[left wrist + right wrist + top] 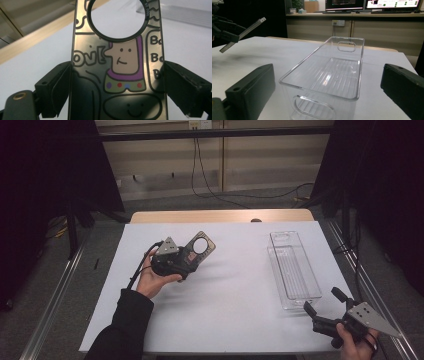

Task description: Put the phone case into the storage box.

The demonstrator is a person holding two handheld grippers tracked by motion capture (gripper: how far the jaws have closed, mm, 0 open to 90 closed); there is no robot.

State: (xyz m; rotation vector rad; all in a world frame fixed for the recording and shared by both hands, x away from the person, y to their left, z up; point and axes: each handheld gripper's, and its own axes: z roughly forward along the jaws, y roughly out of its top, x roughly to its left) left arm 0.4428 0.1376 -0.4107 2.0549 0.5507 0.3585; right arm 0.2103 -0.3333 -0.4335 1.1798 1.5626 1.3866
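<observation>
Meanwhile, at the table: a person is working two hand-held grippers over a white sheet.
Left hand (152, 279): it is cupping its tool from below, the dark sleeve running up from the bottom edge, the wrist bent so the tool is pointing up and to the right.
Left gripper (192, 254): its jaws are pressing on both long edges of the phone case (199, 249), holding it clear of the table (235, 285), left of centre.
Phone case, close up (117, 75): a glossy dark plate with a round camera hole at the top and a cartoon figure in purple is standing between the two black jaws in the left gripper view.
Clear bin (292, 270): a long see-through tub is lying empty on the right half of the table, well apart from the case.
Right hand (356, 340): it is resting low at the near right corner.
Right gripper (325, 301): its jaws are standing wide apart with nothing between them, aiming at the bin's near end (322, 82).
</observation>
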